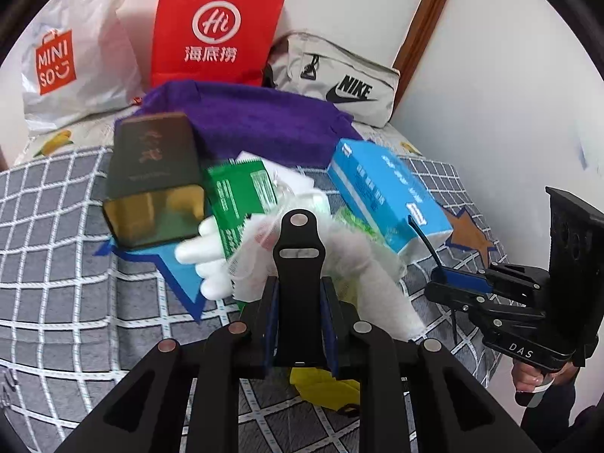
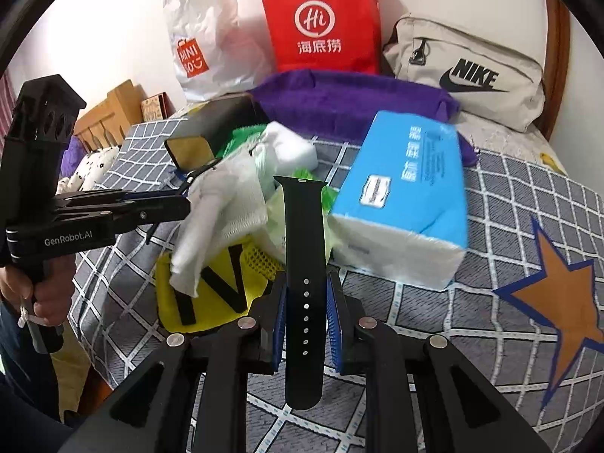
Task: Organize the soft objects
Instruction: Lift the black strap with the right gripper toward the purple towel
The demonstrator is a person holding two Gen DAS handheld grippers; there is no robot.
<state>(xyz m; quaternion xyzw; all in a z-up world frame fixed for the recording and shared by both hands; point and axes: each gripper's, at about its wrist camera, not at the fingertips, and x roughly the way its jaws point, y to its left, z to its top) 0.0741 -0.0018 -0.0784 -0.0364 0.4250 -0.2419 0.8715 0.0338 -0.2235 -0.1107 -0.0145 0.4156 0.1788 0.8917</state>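
Left claw (image 1: pixel 298 287): clamped on a short black strap (image 1: pixel 299 249), the buckle half of a watch band, which stands upright between the blue pads; gripped low so the free end clears the heap ahead.
Right claw (image 2: pixel 305 298): clamped on a long black strap (image 2: pixel 305 264) with 7 holes, held mid-length, both ends free beyond the fingers.
Reason for hold (judged): each claw carries 1 band half, probably lifted clear for sorting or joining.
Heap, directly ahead of both claws: white cloth (image 2: pixel 222 219), green packet (image 1: pixel 241 204), yellow mesh item (image 2: pixel 211 294) and white mitt (image 1: pixel 204 249), loosely piled on the checked bedspread (image 2: pixel 415 321).
Blue tissue pack (image 2: pixel 407 196): right of the right claw, tilted, leaning on the heap.
Dark box (image 1: pixel 154 177): ahead-left of the left claw, closed; contents unseen.
Purple towel (image 2: pixel 351 98): beyond the heap.
Containers, far side against the wall: white bag (image 2: pixel 204 45), red bag (image 2: pixel 321 22), grey Nike bag (image 2: pixel 468 75); contents of all 3 not visible.
Progress (judged): early, heap unsorted.
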